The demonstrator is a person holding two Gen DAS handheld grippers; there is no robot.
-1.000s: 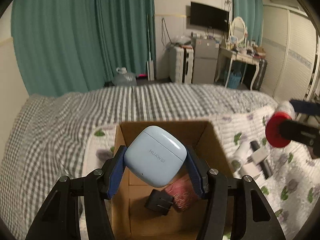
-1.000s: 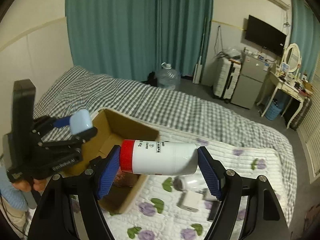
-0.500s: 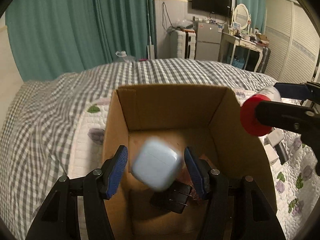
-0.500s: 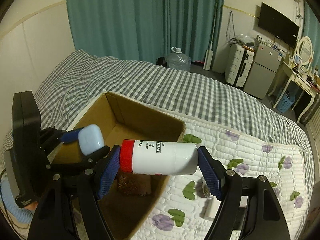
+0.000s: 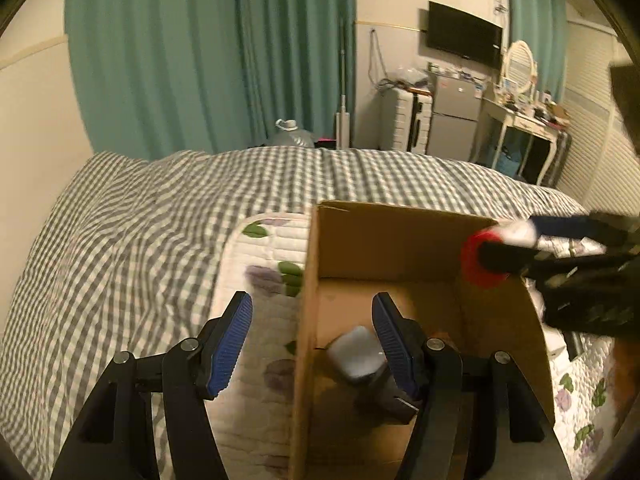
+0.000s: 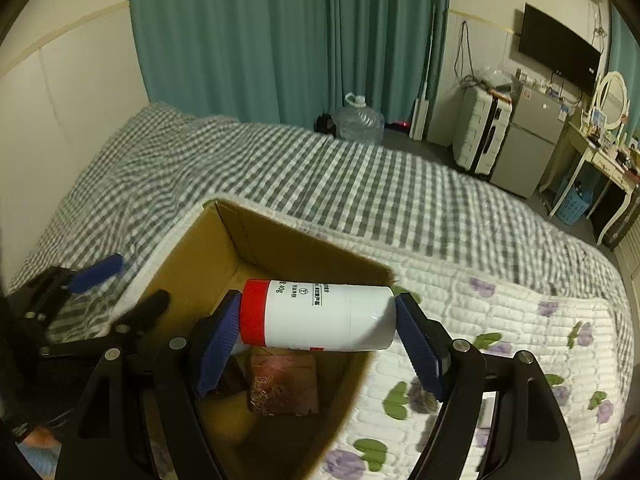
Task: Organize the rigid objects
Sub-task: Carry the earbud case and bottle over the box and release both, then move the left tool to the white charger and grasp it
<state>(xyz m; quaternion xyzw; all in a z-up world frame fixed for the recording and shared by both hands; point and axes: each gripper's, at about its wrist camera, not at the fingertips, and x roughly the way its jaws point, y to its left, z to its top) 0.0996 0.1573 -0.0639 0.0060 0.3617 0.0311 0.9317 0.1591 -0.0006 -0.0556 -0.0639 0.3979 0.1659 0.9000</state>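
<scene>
Your right tool clamps the white bottle crosswise, long axis spanning its fingers, directly above the cardboard box; your left tool gapes empty nearby.

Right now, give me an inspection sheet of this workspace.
Surface: quilted floral pad on a grey checked bed cover.
Job's things: open cardboard box; pale blue earbuds case inside it, by a black adapter and a reddish pad; white red-capped bottle.
Clutter: small white items beside the box, unclear.
Grippers: left gripper open, empty; right gripper shut on the bottle above the box.
Cables: wall cable.
Surroundings: teal curtains, TV, suitcase, water jug.
</scene>
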